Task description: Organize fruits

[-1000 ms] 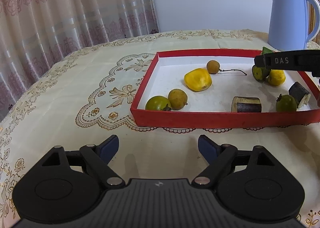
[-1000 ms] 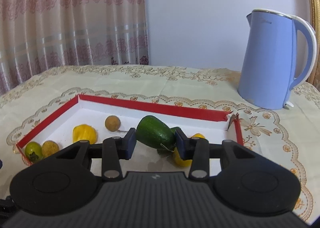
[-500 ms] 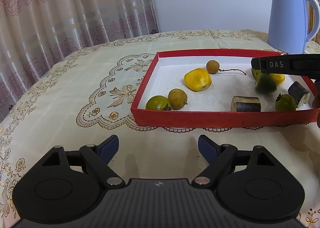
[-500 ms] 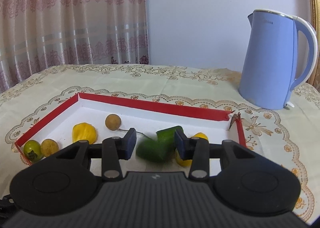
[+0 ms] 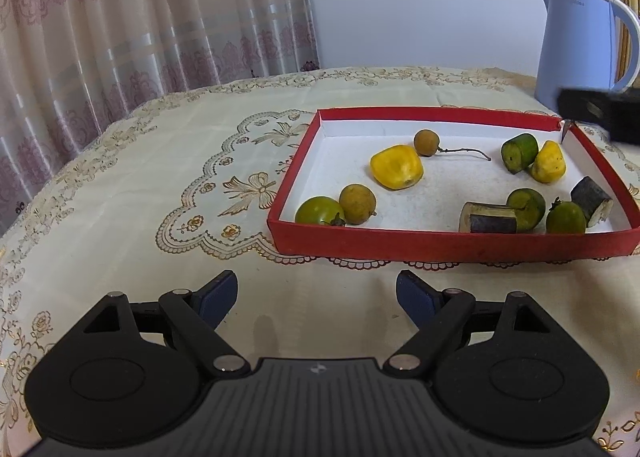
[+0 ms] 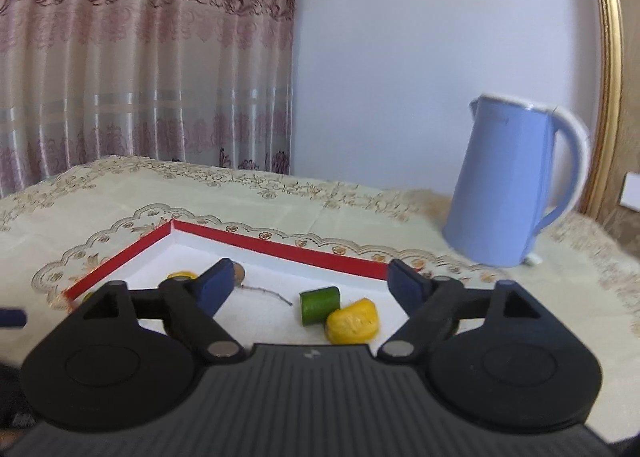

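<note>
Since a second ago you've dropped the green piece [image 6: 319, 304] into the red tray [image 6: 280, 249]; your right gripper [image 6: 308, 283] is opening, nothing between. It lies ahead and below, long axis crosswise. Your left gripper [image 5: 316, 291] sits wide, empty, farther off.

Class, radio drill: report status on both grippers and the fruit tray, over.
Left gripper open, empty, short of red tray. Right gripper jaws opening, nothing between them. Green piece rests in tray against yellow piece. Nothing blocking.

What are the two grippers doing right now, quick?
Left gripper: open, holding nothing, over the tablecloth in front of the red tray.
Right gripper: jaws opening, nothing between them; the green fruit piece lies in the tray.
</note>
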The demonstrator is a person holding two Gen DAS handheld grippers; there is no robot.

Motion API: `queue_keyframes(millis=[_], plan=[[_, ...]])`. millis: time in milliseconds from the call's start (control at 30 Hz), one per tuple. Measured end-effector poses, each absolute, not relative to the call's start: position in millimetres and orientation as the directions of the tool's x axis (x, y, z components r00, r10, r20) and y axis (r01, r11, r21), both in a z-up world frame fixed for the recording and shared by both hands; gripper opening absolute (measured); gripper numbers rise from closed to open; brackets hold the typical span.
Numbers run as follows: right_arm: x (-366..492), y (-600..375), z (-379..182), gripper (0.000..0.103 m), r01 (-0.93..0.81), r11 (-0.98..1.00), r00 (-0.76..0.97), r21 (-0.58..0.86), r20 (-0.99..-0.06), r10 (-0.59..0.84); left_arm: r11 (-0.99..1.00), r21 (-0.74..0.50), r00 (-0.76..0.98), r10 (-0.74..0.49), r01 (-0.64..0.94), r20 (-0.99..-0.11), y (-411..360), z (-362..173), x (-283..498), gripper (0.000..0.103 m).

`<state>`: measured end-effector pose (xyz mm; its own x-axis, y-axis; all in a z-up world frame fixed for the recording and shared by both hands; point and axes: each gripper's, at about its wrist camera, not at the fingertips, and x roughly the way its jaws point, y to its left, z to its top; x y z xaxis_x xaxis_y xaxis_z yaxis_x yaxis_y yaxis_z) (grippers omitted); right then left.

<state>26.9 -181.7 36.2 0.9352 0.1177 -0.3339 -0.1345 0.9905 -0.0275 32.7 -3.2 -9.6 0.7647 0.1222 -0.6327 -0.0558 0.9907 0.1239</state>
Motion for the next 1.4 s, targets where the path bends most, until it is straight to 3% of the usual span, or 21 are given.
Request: queue_keyframes(millis=[467,1167,1400], plan=[[-39.9,-196.1,-2.4,0.103,-0.067,0.997,0.91,-0.043,-0.412,0.043,0.993,0.113,0.765,0.107,-0.046,-0.635,-8.6,-9.5,31.4,0.087],[-50.0,-192.8,-8.8,0.103,-0.082,0.996,0.895,-0.017,-0.44,0.066,0.995,0.084,0.788,0.094,-0.053,-0.608,-10.3,-4.6,34.7,0.093],[-48.9,-192.6,-13.4,0.103,-0.081,0.997,0.883,0.002,-0.463,0.073,0.984,0.167,0.802,0.153,-0.067,-0.578,-16.7,-7.2,34.2,0.097]])
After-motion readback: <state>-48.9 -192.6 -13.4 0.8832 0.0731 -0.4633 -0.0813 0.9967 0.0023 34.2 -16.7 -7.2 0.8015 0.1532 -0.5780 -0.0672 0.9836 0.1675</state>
